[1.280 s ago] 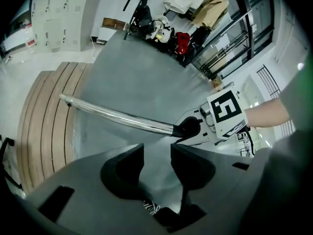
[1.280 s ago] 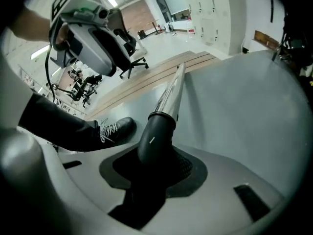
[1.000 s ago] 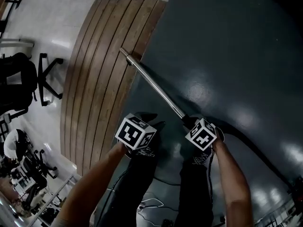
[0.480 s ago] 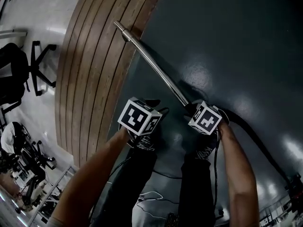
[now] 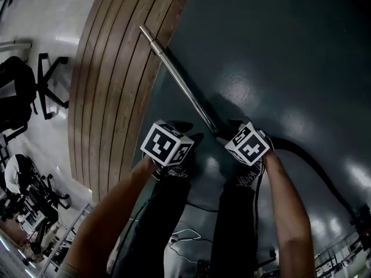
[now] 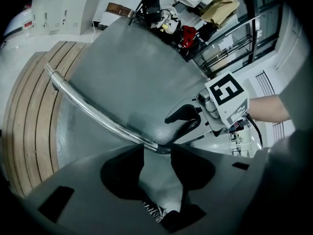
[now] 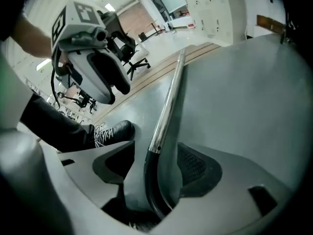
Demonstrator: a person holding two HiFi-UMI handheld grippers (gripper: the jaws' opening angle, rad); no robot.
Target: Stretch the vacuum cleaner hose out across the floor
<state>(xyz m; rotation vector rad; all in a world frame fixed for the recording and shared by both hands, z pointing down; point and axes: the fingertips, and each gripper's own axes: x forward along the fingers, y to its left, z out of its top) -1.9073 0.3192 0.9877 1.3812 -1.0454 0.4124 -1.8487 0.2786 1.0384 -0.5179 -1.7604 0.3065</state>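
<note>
Down on the grey floor (image 5: 278,51), grip the probably stiff, slick wand (image 5: 179,81) at its black cuff (image 7: 145,190), loose between the right gripper (image 7: 159,173)'s just-opening jaws, limp hose (image 5: 316,169) trailing; left gripper (image 6: 156,153) parted, empty.

In the head view the black hose (image 5: 310,165) fades out near the lower right edge, and the right claw's (image 5: 229,135) marker cube (image 5: 249,143) hides where it meets the metal tube (image 5: 179,80)

The head view looks steeply down on the dark floor (image 5: 278,51); each gripper view rides low, close behind its own jaws, facing along the floor. All three share the metal tube (image 5: 177,77).
</note>
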